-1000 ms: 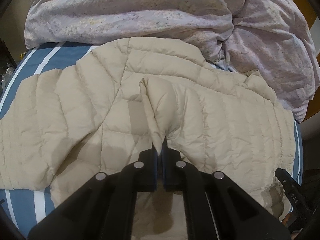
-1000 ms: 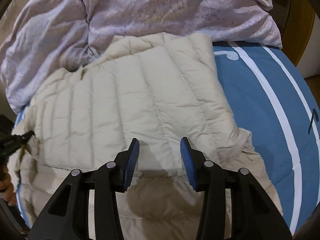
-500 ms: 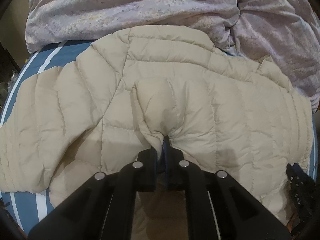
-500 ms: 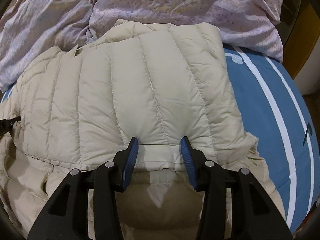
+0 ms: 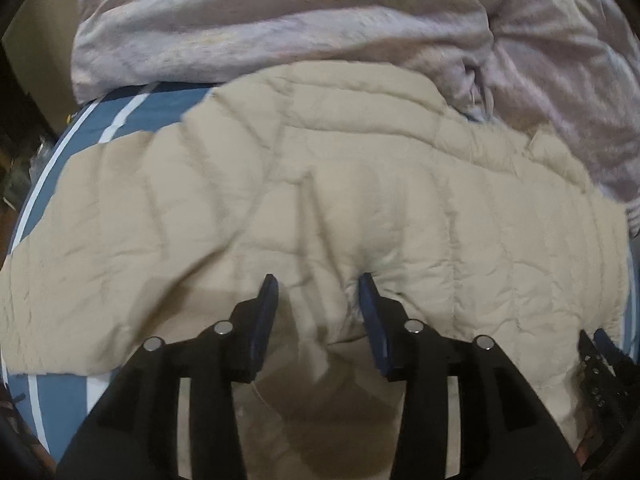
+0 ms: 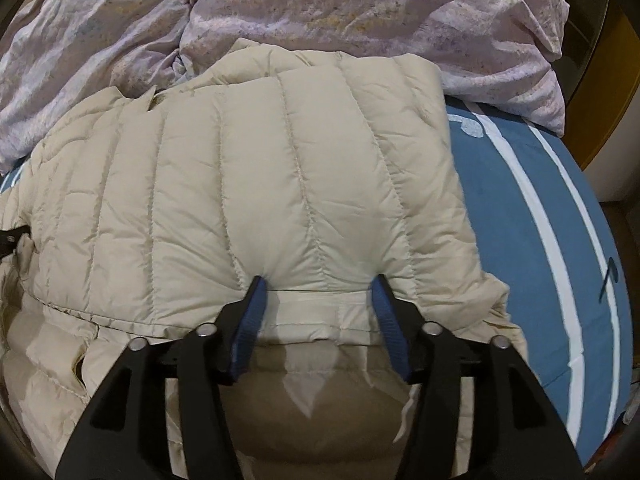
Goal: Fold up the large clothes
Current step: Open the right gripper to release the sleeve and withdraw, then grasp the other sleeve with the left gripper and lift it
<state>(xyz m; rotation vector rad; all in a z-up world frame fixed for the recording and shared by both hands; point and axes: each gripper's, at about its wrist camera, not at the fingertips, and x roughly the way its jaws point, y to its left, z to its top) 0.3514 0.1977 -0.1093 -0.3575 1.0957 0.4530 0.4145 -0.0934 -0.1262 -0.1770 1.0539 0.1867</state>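
A beige quilted puffer jacket (image 5: 360, 208) lies spread on the bed, also in the right wrist view (image 6: 248, 200). My left gripper (image 5: 318, 284) is open, its jaws astride a raised fold of the jacket's near edge. My right gripper (image 6: 318, 282) is open, its blue-padded fingers (image 6: 250, 320) pressing against the near hem of the folded-over jacket panel, with the hem between them. The right gripper's tip shows at the lower right of the left wrist view (image 5: 600, 360).
A rumpled lilac floral duvet (image 5: 320, 20) is heaped along the far side of the bed, also in the right wrist view (image 6: 320, 4). The blue sheet with white stripes (image 6: 540, 220) shows to the right and at the left (image 5: 132, 112).
My left gripper has opened and let go of the jacket fold it was pinching. My right gripper has moved forward until its open fingers meet the jacket hem.
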